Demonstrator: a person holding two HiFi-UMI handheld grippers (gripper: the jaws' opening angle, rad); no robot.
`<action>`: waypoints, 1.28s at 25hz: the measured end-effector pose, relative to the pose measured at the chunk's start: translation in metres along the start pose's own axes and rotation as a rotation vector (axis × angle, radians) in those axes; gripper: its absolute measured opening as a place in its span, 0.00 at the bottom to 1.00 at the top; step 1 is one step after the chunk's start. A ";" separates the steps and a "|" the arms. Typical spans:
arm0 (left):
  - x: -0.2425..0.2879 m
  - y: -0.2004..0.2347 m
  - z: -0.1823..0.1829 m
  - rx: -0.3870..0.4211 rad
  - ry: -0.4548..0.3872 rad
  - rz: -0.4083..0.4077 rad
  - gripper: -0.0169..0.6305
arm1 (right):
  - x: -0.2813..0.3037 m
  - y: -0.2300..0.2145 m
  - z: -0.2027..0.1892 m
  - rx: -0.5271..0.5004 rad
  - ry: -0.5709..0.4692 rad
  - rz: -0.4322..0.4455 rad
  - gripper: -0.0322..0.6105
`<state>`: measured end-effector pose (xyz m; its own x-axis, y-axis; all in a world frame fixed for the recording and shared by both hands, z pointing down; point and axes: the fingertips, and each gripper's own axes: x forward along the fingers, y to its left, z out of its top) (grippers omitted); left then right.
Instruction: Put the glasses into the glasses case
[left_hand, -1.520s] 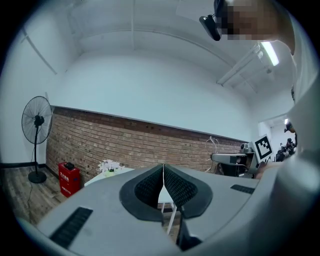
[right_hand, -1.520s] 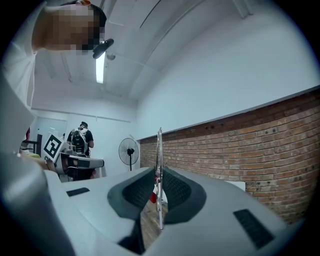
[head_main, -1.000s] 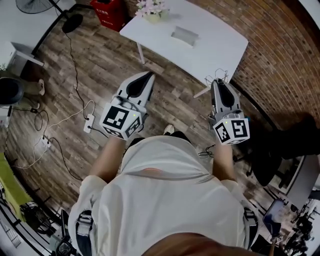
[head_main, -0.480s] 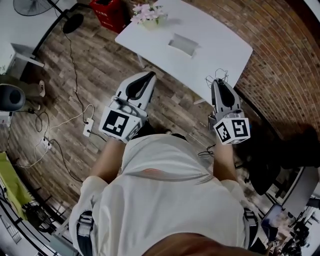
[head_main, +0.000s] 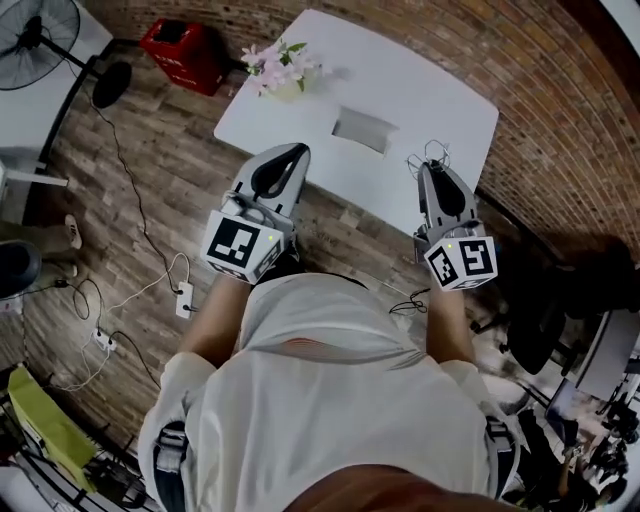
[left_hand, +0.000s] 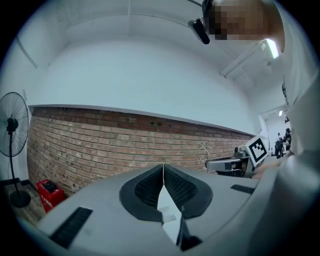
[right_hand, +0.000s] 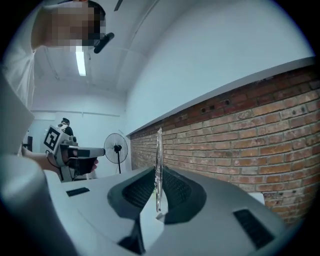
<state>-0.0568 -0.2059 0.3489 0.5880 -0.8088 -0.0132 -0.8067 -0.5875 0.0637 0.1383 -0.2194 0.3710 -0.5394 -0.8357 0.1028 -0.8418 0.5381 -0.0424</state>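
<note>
Both grippers now stand nearer to the white table (head_main: 445, 95) than a second ago, so the carrying step is in hand. The right gripper (head_main: 434, 170) is clenched on the one pair of glasses (head_main: 428, 155). The left gripper (head_main: 299, 150) is closed on nothing. One grey glasses case (head_main: 363, 130) lies on the table. Next, I judge, the glasses must be brought over it.

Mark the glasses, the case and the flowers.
glasses (right_hand: 159, 170): right gripper view, rim seen edge-on.
case (head_main: 363, 130): head view, its middle.
flowers (head_main: 272, 66): head view, pink blooms.
</note>
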 end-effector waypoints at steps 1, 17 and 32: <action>0.007 0.014 0.000 -0.002 0.005 -0.013 0.05 | 0.012 0.001 0.002 -0.006 0.007 -0.011 0.20; 0.096 0.105 -0.027 -0.083 0.118 -0.082 0.05 | 0.098 -0.045 -0.016 0.038 0.102 -0.124 0.20; 0.124 0.084 -0.062 -0.077 0.221 0.095 0.05 | 0.164 -0.073 -0.158 0.010 0.707 0.415 0.21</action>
<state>-0.0480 -0.3543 0.4148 0.5148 -0.8300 0.2145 -0.8573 -0.4982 0.1297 0.1146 -0.3787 0.5477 -0.6703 -0.3004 0.6786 -0.5780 0.7848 -0.2236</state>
